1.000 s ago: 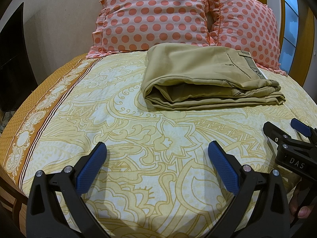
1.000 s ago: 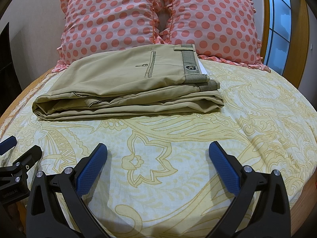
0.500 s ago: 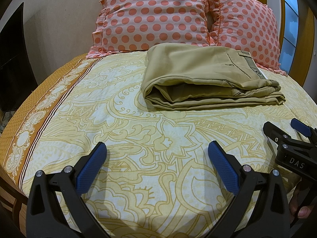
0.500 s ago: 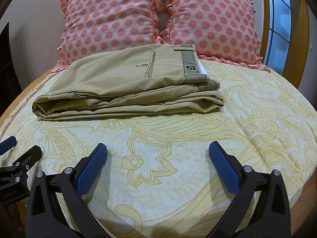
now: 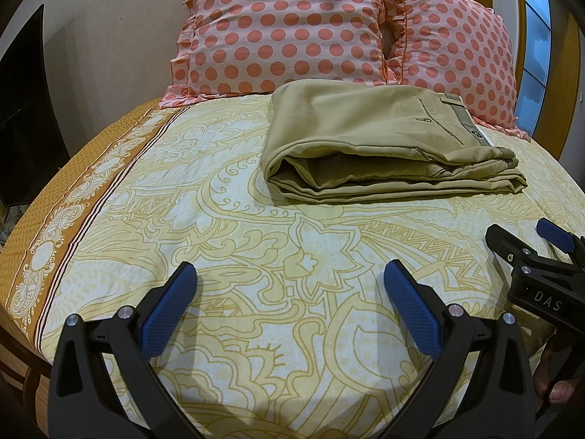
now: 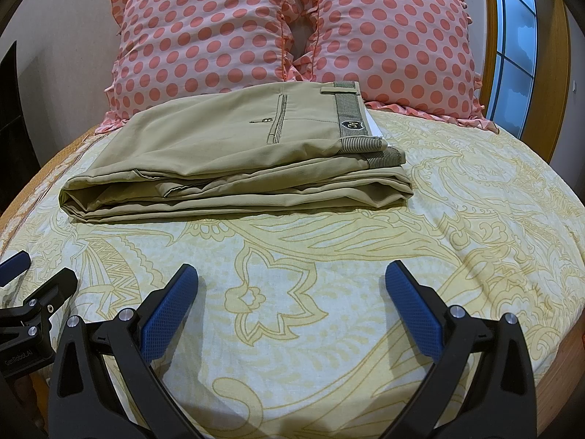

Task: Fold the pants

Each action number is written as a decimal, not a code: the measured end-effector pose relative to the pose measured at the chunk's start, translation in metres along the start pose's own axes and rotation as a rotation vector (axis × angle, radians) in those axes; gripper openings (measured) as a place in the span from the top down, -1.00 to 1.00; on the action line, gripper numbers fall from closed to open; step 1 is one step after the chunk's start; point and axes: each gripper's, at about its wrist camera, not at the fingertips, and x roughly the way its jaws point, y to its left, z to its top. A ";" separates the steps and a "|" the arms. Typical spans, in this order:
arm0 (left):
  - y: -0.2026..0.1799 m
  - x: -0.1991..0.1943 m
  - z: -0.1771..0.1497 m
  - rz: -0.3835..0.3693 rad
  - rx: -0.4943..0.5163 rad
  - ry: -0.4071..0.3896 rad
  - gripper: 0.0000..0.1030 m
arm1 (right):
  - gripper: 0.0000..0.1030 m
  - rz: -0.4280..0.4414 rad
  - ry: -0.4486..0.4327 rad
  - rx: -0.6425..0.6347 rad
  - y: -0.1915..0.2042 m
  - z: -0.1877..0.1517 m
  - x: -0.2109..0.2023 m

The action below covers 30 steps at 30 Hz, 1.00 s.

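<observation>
The khaki pants (image 5: 384, 146) lie folded in a flat stack on the bed, waistband to the right, in front of the pillows. They also show in the right wrist view (image 6: 234, 161). My left gripper (image 5: 289, 285) is open and empty, held over the sheet well short of the pants. My right gripper (image 6: 290, 285) is open and empty too, the same distance back. The right gripper shows at the right edge of the left wrist view (image 5: 526, 245), and the left gripper at the left edge of the right wrist view (image 6: 33, 274).
Two pink pillows with coral dots (image 5: 285, 25) (image 6: 387, 40) lean against the headboard behind the pants. The yellow patterned bedsheet (image 5: 256, 226) covers the bed; its brown border runs along the left edge (image 5: 73, 219). A window (image 6: 515, 44) is at the right.
</observation>
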 end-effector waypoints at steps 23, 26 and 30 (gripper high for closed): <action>-0.004 0.000 0.005 -0.003 0.006 -0.004 -0.97 | -0.97 0.000 -0.001 0.000 0.000 0.000 0.000; -0.003 0.001 0.005 -0.004 0.007 -0.007 -0.97 | -0.97 0.000 -0.001 0.000 0.000 -0.001 0.000; -0.004 0.003 0.004 -0.005 0.007 -0.003 -0.97 | -0.97 0.000 -0.001 0.000 0.000 0.000 0.000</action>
